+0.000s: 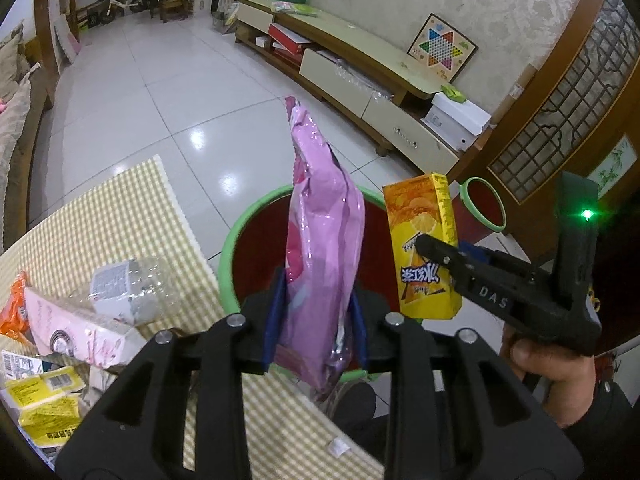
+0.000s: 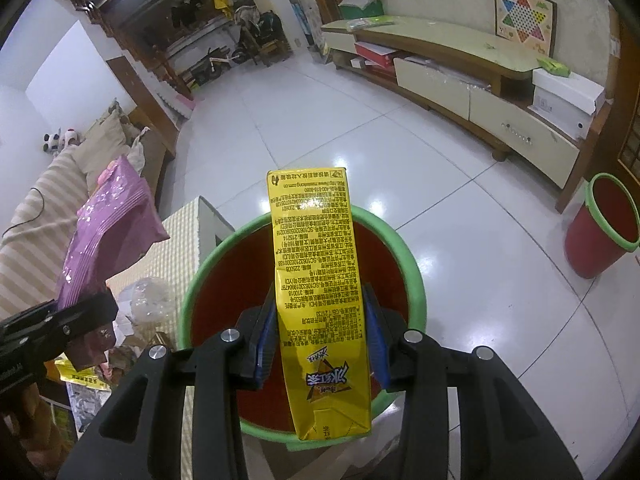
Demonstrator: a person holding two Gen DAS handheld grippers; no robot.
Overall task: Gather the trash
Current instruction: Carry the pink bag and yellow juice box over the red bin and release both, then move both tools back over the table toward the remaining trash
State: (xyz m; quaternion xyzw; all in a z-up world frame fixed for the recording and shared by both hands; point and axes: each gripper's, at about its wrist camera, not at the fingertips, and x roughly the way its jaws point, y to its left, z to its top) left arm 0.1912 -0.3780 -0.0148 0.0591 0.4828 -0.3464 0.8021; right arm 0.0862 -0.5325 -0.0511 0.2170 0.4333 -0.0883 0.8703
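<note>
My left gripper is shut on the lower part of a pink foil snack bag, which stands upright over the red bin with a green rim. To its right, my right gripper is shut on a yellow drink carton. In the right wrist view the carton sits between the blue pads of the right gripper, directly above the bin. The pink bag and left gripper are at the left there.
A table with a checked cloth stands left of the bin. It carries a crushed clear bottle, a pink box and yellow packets. A second red bin stands by the TV cabinet.
</note>
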